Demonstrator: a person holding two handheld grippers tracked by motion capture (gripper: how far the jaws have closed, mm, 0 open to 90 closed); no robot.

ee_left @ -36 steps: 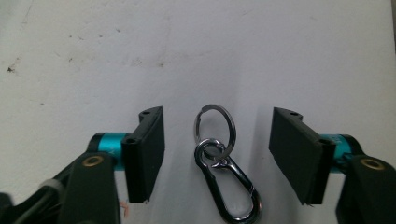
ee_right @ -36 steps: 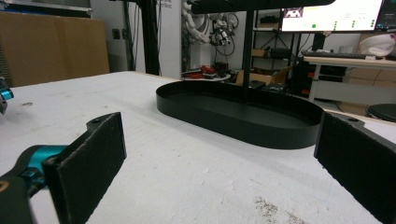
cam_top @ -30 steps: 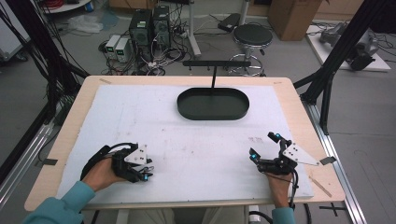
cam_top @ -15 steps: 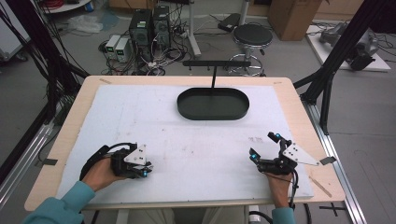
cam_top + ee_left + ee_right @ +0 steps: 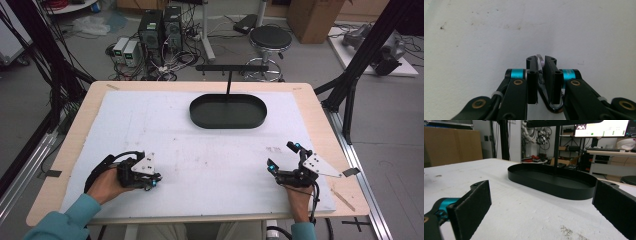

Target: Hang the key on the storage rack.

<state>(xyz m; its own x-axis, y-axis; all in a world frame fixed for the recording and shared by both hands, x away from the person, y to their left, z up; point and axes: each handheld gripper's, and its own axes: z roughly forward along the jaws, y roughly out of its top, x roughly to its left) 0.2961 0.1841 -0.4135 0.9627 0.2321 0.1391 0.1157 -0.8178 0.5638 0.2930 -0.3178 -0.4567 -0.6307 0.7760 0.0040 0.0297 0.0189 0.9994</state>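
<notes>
Left gripper (image 5: 541,65), lower left of the high view, has just been closing and now clamps a key ring (image 5: 539,62). Right gripper (image 5: 286,156) gapes empty. Grasp step; next, probably carry to tray (image 5: 200,114).

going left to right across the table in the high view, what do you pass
left gripper, shut on a metal ring → black oval tray with its upright stand → right gripper, jaws open.

Even, bright overhead light washes my white table (image 5: 210,150) pale, with only faint shadows. My own jaws blur close up; the black tray (image 5: 554,181) stays fairly sharp.
</notes>
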